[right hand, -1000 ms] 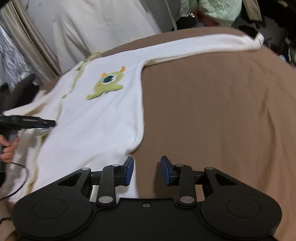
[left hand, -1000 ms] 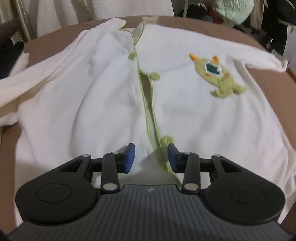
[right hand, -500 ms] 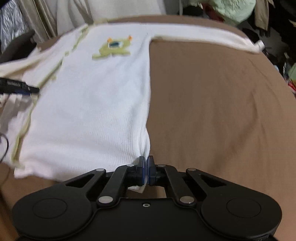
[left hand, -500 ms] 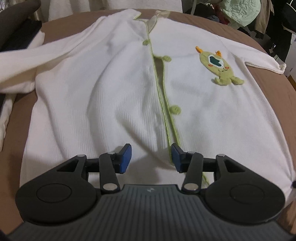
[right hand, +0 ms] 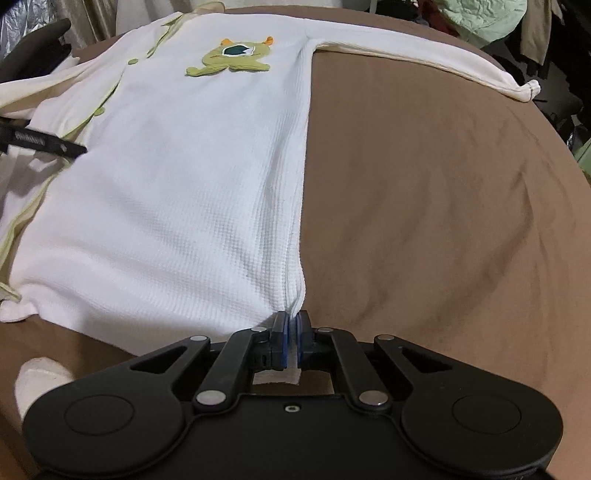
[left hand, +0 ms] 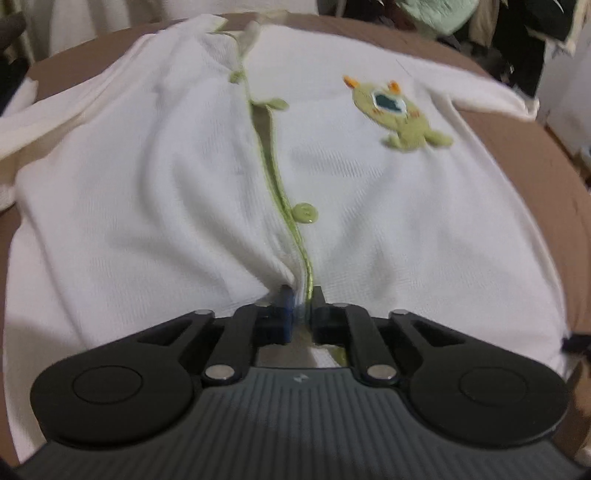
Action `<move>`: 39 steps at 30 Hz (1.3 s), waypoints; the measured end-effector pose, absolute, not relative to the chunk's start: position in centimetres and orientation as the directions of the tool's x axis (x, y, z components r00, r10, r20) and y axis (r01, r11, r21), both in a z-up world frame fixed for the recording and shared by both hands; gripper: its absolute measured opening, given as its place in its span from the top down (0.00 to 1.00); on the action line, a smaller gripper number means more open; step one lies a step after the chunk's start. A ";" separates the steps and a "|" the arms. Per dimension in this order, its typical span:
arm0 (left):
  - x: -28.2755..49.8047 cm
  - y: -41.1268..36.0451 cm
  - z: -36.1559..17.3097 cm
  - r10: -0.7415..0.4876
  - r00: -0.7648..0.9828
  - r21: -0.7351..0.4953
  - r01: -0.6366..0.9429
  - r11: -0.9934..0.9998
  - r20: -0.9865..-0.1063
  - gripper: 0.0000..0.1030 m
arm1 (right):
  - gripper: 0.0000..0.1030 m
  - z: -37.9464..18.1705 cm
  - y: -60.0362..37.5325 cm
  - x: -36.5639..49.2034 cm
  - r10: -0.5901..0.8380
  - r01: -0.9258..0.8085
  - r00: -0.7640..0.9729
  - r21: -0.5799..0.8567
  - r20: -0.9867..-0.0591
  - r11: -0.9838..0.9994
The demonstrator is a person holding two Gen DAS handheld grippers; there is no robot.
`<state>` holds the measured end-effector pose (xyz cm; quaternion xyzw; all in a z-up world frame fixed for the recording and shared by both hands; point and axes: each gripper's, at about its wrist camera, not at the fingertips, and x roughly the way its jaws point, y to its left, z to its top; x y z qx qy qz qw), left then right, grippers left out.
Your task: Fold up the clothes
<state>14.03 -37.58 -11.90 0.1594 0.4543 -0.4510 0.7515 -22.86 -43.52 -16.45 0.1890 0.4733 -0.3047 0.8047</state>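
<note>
A white buttoned cardigan [left hand: 406,229] with green trim and a green monster patch [left hand: 399,114] lies flat on a brown bed cover [right hand: 424,184]. At the bottom hem, my left gripper [left hand: 300,306] is closing its jaws on the green-edged front placket, which bunches between the pads. In the right wrist view, the right gripper [right hand: 291,332] pinches the cardigan's [right hand: 184,184] near right hem corner. Its jaws are easing open a little with the cloth still pressed between the pads. The left gripper's tip [right hand: 40,142] shows at the left edge there.
The cardigan's right sleeve [right hand: 424,55] stretches out over the cover towards the far right. Piled clothes [right hand: 480,18] stand behind the bed. A small white cloth [right hand: 40,380] lies at the near left, and a dark object [right hand: 33,51] sits at the far left.
My left gripper has gone from open to shut on the placket at the hem. The right gripper shut on the hem corner and the view swung to the right.
</note>
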 end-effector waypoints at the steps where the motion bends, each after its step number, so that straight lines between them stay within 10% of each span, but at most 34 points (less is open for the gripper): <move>1: 14.0 -37.0 -11.5 -0.557 0.171 -0.196 0.819 0.539 -0.813 0.94 | 0.95 -16.5 -43.3 -22.9 -0.317 0.666 0.374 0.015 -0.872 0.746; 4: 13.9 -36.2 -9.9 -0.655 0.087 -0.340 0.800 0.495 -0.750 0.94 | 0.96 -16.3 -43.5 -23.1 -0.302 0.657 0.386 0.030 -0.872 0.753; 10: 13.5 -39.0 -12.9 -0.543 0.110 -0.237 0.816 0.528 -0.833 0.87 | 0.94 -16.8 -43.6 -23.7 -0.299 0.671 0.409 0.062 -0.862 0.739; 12: 12.9 -39.3 -12.5 -0.529 0.112 -0.205 0.839 0.505 -0.841 0.73 | 0.94 -16.8 -43.7 -23.9 -0.297 0.681 0.419 0.080 -0.858 0.728; 14: 12.1 -39.4 -11.6 -0.544 0.094 -0.203 0.864 0.461 -0.834 0.35 | 0.92 -16.6 -43.9 -24.1 -0.287 0.686 0.428 0.101 -0.857 0.720; 22: 11.9 -36.9 -6.5 -0.581 0.407 0.069 0.854 0.515 -0.705 0.28 | 0.76 -11.7 -46.7 -22.6 -0.337 0.698 0.534 0.179 -0.775 0.693; 29: 17.0 -30.3 -6.0 -0.397 0.716 0.130 0.558 0.819 -0.574 0.25 | 0.72 -2.1 -52.7 -7.7 -0.147 0.484 0.582 0.196 -0.800 0.853; 32: 18.6 -25.9 -6.0 -0.189 0.834 0.215 0.341 0.915 -0.518 0.23 | 0.49 1.1 -52.6 -0.4 -0.065 0.300 0.573 0.136 -0.817 0.944; 39: 24.3 -17.3 -8.7 0.099 0.875 0.272 0.038 0.962 -0.474 0.12 | 0.48 -4.0 -51.1 10.4 0.014 0.097 0.688 0.111 -0.726 0.989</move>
